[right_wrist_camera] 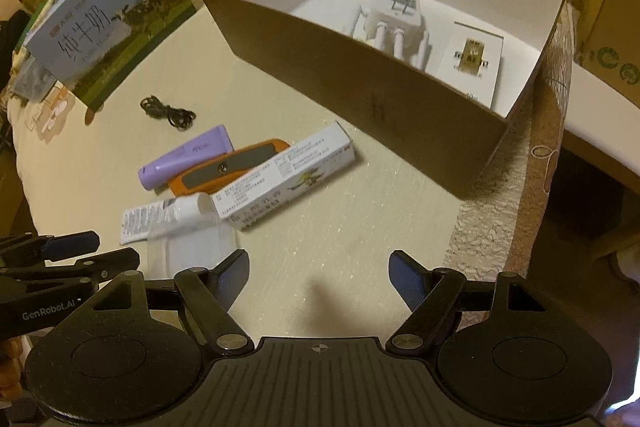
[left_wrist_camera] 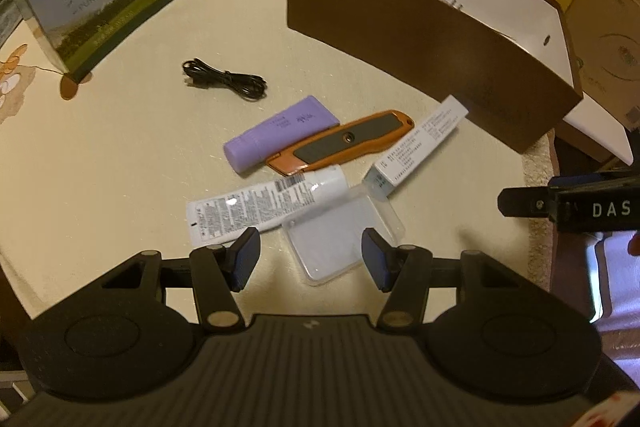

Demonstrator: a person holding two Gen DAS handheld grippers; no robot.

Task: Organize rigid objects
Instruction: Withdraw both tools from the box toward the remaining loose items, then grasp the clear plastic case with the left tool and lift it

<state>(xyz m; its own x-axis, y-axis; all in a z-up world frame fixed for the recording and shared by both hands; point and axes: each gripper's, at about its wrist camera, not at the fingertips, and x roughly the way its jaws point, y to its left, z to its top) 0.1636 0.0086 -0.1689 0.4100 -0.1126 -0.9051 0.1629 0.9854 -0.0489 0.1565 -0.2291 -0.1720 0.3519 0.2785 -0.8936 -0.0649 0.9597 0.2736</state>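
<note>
Your left gripper hovers over the clear case, jaws spread and empty. Your right gripper hangs jaws apart over bare surface, near the brown box.

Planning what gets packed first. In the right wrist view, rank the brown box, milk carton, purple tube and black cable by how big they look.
1. brown box
2. milk carton
3. purple tube
4. black cable, only slightly smaller; being farther off makes that unsure.

Left tool spread wide, nothing between the pads, angled down and forward. Right tool likewise spread, nothing held, just right of the left, hovering.
</note>
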